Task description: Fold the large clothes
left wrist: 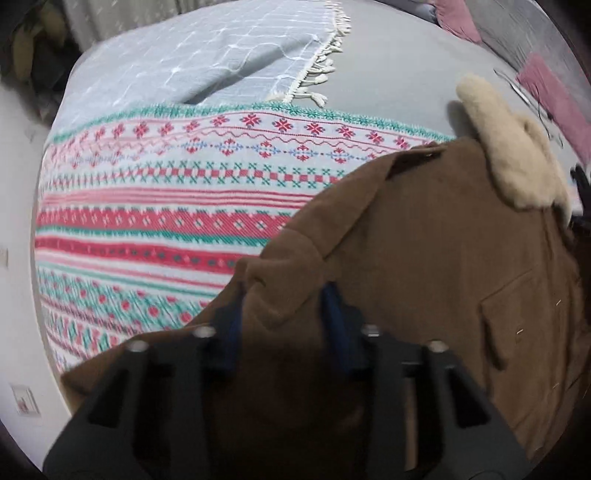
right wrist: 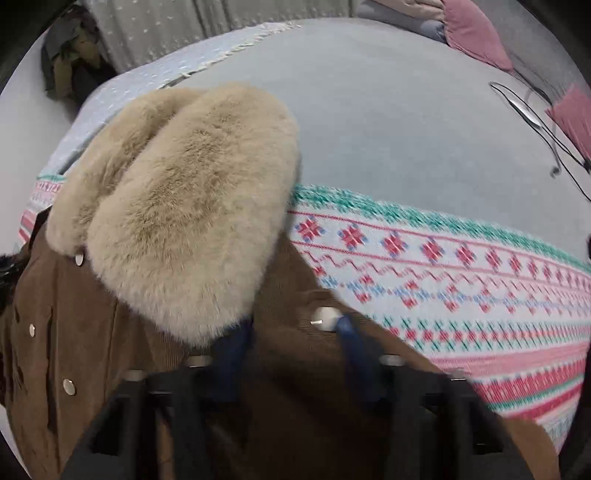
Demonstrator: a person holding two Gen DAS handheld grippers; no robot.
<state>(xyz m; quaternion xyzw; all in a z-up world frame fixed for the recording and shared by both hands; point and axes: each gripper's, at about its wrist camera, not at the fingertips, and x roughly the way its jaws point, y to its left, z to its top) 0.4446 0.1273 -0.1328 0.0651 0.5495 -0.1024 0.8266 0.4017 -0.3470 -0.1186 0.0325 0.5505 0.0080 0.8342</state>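
Note:
A brown corduroy coat (left wrist: 424, 266) with a beige fur collar (left wrist: 513, 147) lies on a patterned red, green and white blanket (left wrist: 155, 221). My left gripper (left wrist: 284, 295) has its blue fingers (left wrist: 334, 317) on either side of a bunched fold of the coat's edge and grips it. In the right wrist view the fur collar (right wrist: 184, 206) fills the middle and the coat (right wrist: 74, 332) spreads below it. My right gripper (right wrist: 291, 328) grips the coat's brown cloth just below the collar, beside a metal snap (right wrist: 323, 315).
The patterned blanket (right wrist: 461, 295) covers a grey bed (right wrist: 388, 110). A pale blue checked throw (left wrist: 207, 55) with tassels lies at the far side. Pink pillows (right wrist: 476, 33) and a black cable (right wrist: 546, 122) are at the far right. White floor shows at the left.

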